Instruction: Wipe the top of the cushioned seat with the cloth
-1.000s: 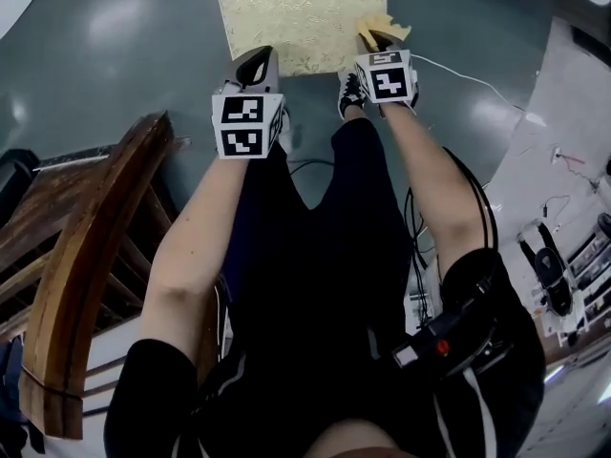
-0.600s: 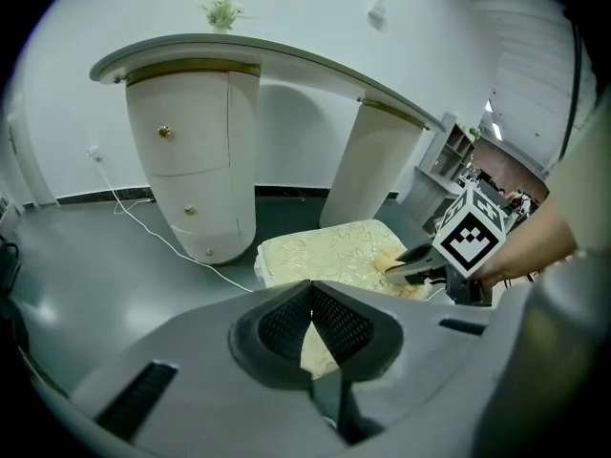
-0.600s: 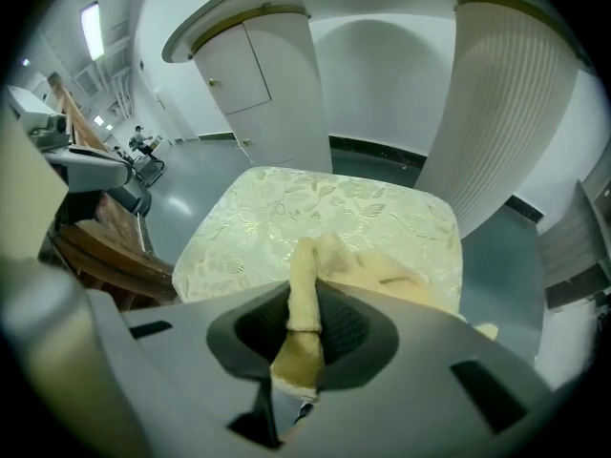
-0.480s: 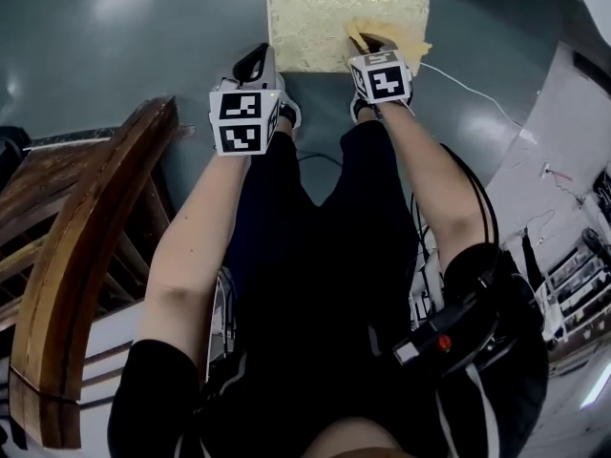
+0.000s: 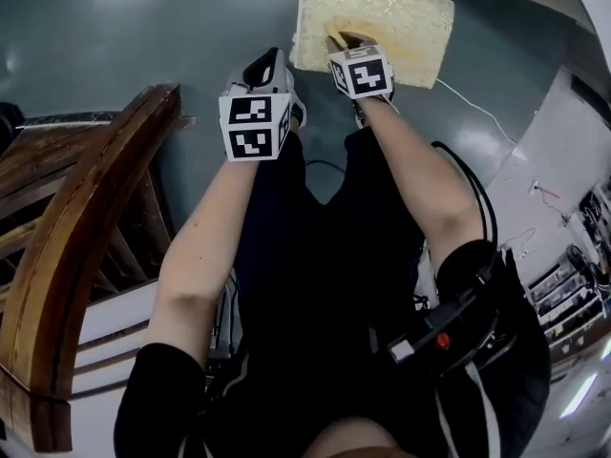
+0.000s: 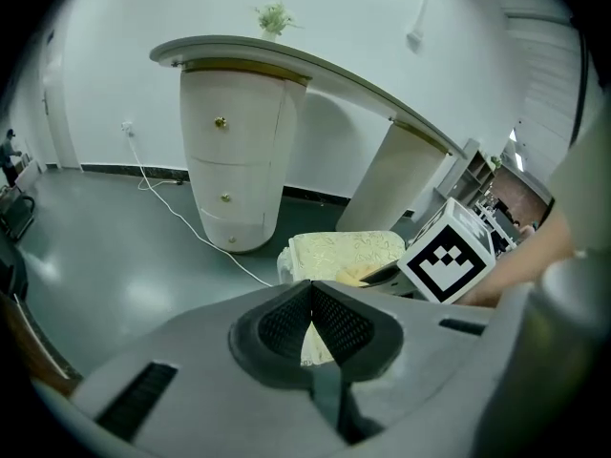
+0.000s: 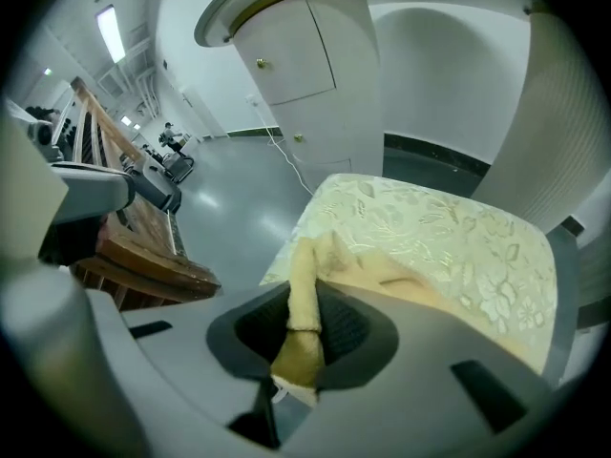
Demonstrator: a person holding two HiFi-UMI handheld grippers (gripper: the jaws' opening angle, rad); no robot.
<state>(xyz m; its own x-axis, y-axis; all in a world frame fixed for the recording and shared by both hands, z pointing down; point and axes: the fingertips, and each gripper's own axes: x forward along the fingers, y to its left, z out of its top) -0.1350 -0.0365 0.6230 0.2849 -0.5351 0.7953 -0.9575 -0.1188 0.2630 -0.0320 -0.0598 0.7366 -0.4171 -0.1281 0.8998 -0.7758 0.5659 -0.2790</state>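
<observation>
The cushioned seat [image 5: 382, 12] has a pale cream top with a leaf pattern and stands on the grey floor ahead; it also shows as the seat [image 7: 449, 241] and the seat [image 6: 344, 252]. A yellow cloth [image 7: 301, 303] is clamped between the jaws of my right gripper [image 7: 304, 337] and spreads onto the near part of the seat top as the cloth [image 5: 406, 57]. In the head view my right gripper [image 5: 346, 44] rests over the seat's near edge. My left gripper [image 5: 263, 67] hangs beside the seat's left side, shut and empty; its jaws [image 6: 310, 327] touch.
A curved wooden chair back [image 5: 76, 246] stands close at my left. A white rounded cabinet [image 6: 234, 151] with small knobs stands beyond the seat under a curved counter. A white cable [image 5: 473, 108] runs over the floor at the right, next to equipment shelves [image 5: 573, 265].
The right gripper with the cloth has slid leftward across the seat top, from its right near corner toward the middle. The view has swung, so the seat sits further right. The left gripper stays shut.
</observation>
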